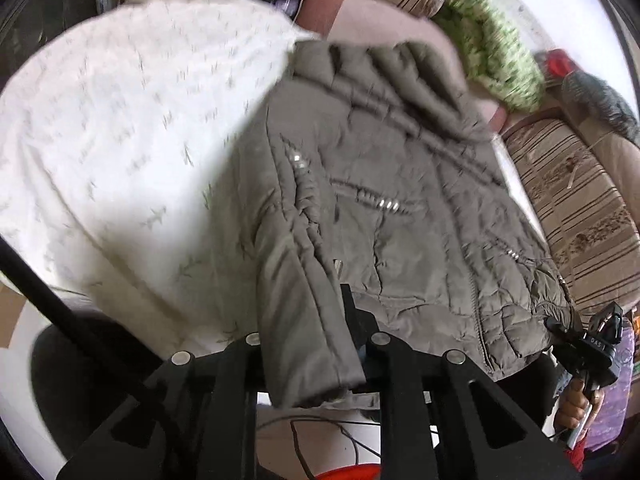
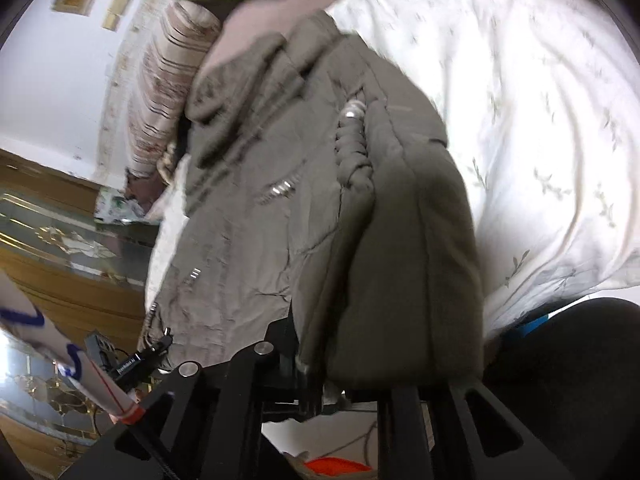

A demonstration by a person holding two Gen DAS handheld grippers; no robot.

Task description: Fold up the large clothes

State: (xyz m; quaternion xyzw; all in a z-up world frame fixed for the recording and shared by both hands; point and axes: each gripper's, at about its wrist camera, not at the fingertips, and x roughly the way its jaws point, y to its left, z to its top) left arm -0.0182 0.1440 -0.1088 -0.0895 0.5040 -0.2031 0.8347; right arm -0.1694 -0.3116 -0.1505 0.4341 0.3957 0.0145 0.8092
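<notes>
Left gripper pinched tight on the grey jacket sleeve, jacket stretching off toward 12 o'clock. Right gripper also clamped on the jacket, at its 6 o'clock edge.

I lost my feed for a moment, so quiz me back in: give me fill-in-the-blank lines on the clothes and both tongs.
1. The garment being folded is a grey-green quilted ____.
2. It lies on a ____ sheet printed with small sprigs.
3. The left tongs are ____ on its sleeve cuff.
4. Beyond its collar lies a ____ knitted item.

Missing: jacket; white; shut; green
</notes>
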